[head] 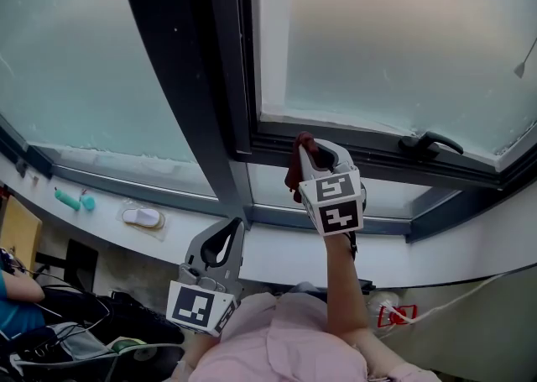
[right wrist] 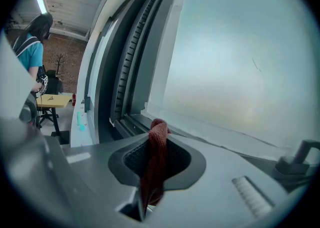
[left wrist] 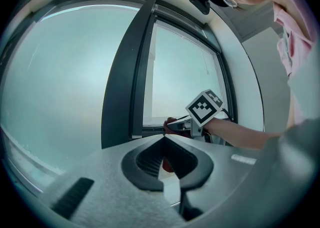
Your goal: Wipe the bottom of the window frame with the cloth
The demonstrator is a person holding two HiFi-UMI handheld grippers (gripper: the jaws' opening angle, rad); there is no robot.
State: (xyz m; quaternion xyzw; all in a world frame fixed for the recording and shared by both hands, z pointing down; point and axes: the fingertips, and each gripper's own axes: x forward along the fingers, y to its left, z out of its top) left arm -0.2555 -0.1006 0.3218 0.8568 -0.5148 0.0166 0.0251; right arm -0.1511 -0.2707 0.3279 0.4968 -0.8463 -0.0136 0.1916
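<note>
From my feed, the one surface carrying anything is the white sill [head: 277, 256], a long ledge that runs just below the window frame [head: 117, 178] and bends with it across the head view. Three things lie on it, all towards its left end: a long teal item [head: 67, 198], a smaller teal piece [head: 88, 201] just beside it, and a clear packet [head: 143, 217] holding a pale oval thing, a little further right. The right gripper view shows the same sill [right wrist: 82, 136] as a narrow white strip, the teal item [right wrist: 80, 120] sitting on it.
</note>
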